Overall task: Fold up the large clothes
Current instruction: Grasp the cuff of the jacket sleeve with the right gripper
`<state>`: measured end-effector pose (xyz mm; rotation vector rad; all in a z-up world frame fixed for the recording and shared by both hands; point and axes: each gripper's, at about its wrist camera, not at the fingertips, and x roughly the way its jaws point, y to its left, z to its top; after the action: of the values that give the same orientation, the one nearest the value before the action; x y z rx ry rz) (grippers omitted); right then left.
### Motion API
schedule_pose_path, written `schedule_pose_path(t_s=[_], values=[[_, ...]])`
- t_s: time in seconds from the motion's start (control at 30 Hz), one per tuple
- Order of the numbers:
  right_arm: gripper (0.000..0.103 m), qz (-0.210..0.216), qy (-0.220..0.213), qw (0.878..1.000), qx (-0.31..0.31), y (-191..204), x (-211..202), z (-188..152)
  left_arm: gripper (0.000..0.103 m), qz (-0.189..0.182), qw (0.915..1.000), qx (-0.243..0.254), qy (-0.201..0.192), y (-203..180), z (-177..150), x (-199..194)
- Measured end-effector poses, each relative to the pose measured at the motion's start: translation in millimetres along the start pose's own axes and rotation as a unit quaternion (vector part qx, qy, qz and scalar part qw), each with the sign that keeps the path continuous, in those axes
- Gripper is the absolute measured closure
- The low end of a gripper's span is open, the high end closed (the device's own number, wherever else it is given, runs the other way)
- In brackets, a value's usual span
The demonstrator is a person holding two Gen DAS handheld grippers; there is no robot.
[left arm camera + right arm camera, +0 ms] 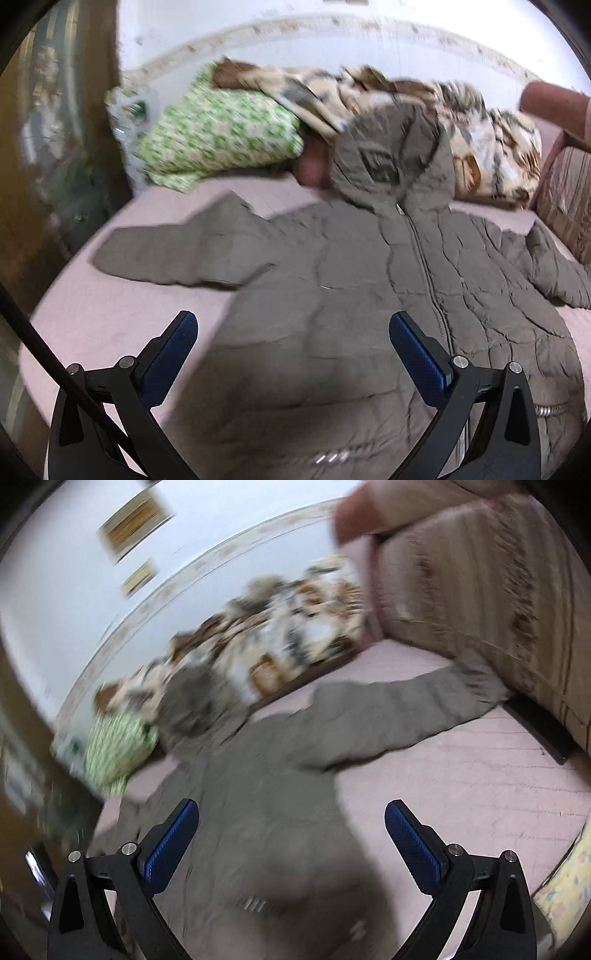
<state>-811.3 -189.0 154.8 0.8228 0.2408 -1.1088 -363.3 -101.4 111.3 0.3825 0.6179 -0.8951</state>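
i'm holding my left gripper point(293, 326) and right gripper point(291, 816) spread, empty, over the puffy jacket point(369, 280) lying mid-bed point(92, 321) — soft, bulky, springy — likely pinching sleeve cuffs first.

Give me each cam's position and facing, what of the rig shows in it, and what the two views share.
Left wrist: sits on the left hand-held gripper, above the grey jacket, facing along it toward its hood and the green pillow; both blue-padded fingers show, spread wide.
Right wrist: sits on the right hand-held gripper, tilted, blurred, facing over the jacket's body toward one outstretched sleeve; both fingers show, spread wide.
Shared: jacket, green pillow, patterned blanket, pink bed sheet, white wall. No hand or arm visible.
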Motion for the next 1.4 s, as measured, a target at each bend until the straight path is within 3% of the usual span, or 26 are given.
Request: schedule_pose_path(t_s=[0.1,0.17,0.23,0.43,0.57,0.67,0.73,0.83,0.93,0.97,1.0,1.03,1.1,1.4], values=[[0.001,-0.045,-0.032,0.997,0.056,-42,5,31,0.0,-0.025,0.9997,0.004,0.005,-8,-10,17],[0.007,-0.065,-0.042,0.992,0.104,-77,16,46,0.0,-0.032,0.9992,0.016,0.018,-15,-10,26],[0.026,-0.081,-0.05,0.983,0.156,-122,35,60,0.0,-0.045,0.9985,0.026,0.018,-20,-10,30],[0.029,-0.117,-0.043,0.964,0.236,-208,86,88,0.0,-0.049,0.9977,0.039,0.026,-28,-7,45],[0.03,-0.139,-0.033,0.958,0.25,-230,110,97,0.0,-0.047,0.9976,0.038,0.033,-29,-6,53],[0.034,-0.174,-0.017,0.953,0.246,-235,128,101,0.0,-0.047,0.9974,0.039,0.038,-30,-8,57],[0.042,-0.19,-0.007,0.947,0.257,-241,141,103,0.0,-0.05,0.9971,0.04,0.041,-31,-9,59],[0.043,-0.217,-0.014,0.94,0.262,-257,154,108,0.0,-0.045,0.997,0.047,0.042,-33,-10,63],[0.044,-0.217,-0.028,0.937,0.271,-273,163,108,0.0,-0.044,0.9967,0.048,0.048,-34,-11,67],[0.048,-0.218,-0.03,0.939,0.266,-275,163,110,0.0,-0.045,0.9966,0.047,0.05,-34,-11,68],[0.069,-0.217,-0.031,0.94,0.261,-275,164,112,0.0,-0.046,0.9966,0.047,0.05,-34,-11,68],[0.081,-0.206,-0.032,0.942,0.262,-277,164,113,0.0,-0.044,0.9968,0.046,0.048,-34,-10,68],[0.085,-0.195,-0.045,0.941,0.271,-276,157,111,0.0,-0.044,0.9969,0.046,0.046,-34,-10,67],[0.088,-0.143,-0.161,0.964,0.155,-173,78,158,0.0,-0.044,0.9979,0.037,0.031,-29,-9,54]])
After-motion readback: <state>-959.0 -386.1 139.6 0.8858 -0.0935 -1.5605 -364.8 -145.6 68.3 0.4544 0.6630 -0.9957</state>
